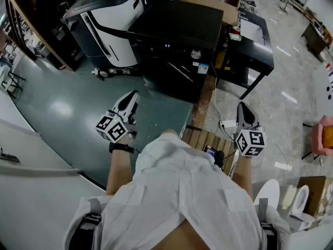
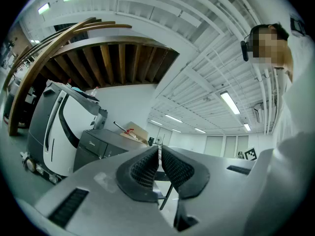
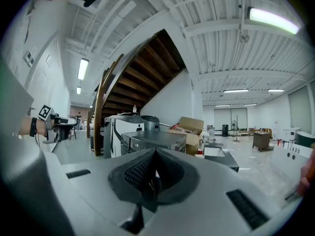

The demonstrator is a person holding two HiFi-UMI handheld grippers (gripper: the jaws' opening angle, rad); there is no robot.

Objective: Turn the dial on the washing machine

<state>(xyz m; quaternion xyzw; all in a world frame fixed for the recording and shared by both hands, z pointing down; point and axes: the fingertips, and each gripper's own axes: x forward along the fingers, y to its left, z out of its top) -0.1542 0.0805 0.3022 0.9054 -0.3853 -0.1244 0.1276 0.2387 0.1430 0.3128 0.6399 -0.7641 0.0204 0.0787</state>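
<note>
I count: washing machine (image 1: 177,35) 1 | dial (image 1: 195,54) 1 | my grippers 2: left gripper (image 1: 133,96), right gripper (image 1: 243,107) | black table (image 1: 260,53) 1 | cardboard box (image 1: 223,9) 1, top centre

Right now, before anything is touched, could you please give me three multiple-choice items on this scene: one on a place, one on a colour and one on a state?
1. Where is the dial on the washing machine?
A. On its front panel, right of the middle
B. On its lid
C. On its side wall

2. What colour is the washing machine?
A. White
B. Black
C. Red

3. How are the left gripper and the right gripper?
A. Both shut, empty
B. Left shut on the dial
C. Both wide open

Key: 1 A, the silver knob sits on the front strip. 2 B, its body is black. 3 A, each gripper view shows jaws together with nothing between.
</note>
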